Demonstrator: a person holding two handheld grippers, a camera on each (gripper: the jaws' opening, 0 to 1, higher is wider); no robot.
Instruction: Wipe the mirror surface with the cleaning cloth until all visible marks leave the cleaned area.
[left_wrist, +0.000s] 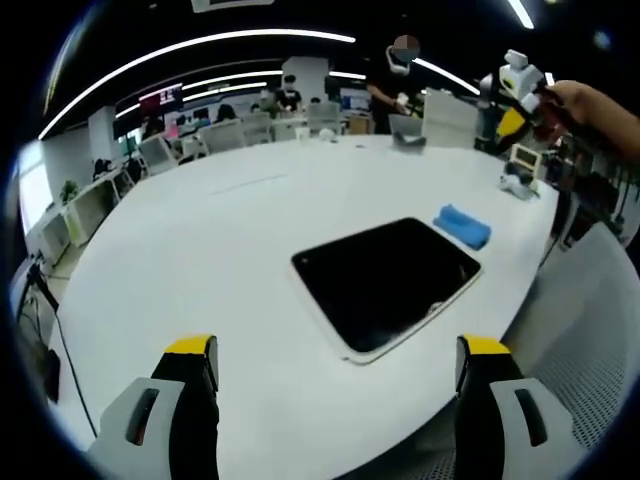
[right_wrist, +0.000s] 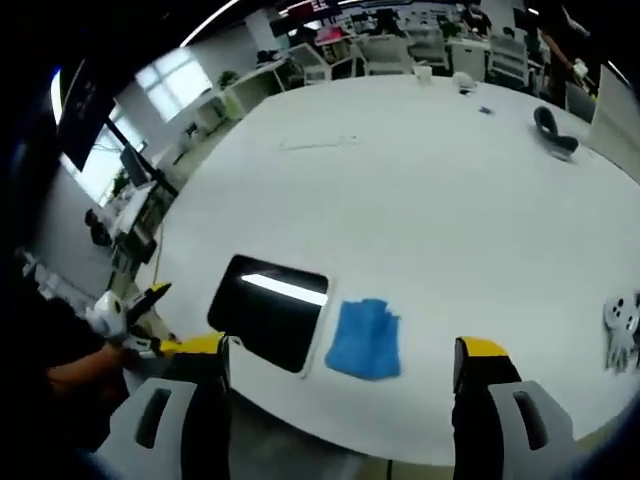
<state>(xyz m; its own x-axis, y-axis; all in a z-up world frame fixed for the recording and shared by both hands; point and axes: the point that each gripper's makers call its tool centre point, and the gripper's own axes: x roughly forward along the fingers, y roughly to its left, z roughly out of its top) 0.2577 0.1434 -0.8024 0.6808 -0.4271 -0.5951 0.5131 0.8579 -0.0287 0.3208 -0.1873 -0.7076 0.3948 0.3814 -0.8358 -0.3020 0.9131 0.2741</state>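
A dark, shiny mirror with a thin white rim and round corners (left_wrist: 388, 282) lies flat on the big round white table (left_wrist: 220, 250). A small folded blue cleaning cloth (right_wrist: 366, 339) lies on the table just beside one short edge of the mirror. The left gripper (left_wrist: 335, 375) hangs above the table near the mirror, jaws spread wide, holding nothing. The right gripper (right_wrist: 340, 375) is above the cloth, jaws spread wide too, touching nothing.

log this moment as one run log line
phase: pre-grasp | left gripper: open, empty | right gripper: open, empty | blue cleaning cloth: folded on white table beside mirror | wiping: not started
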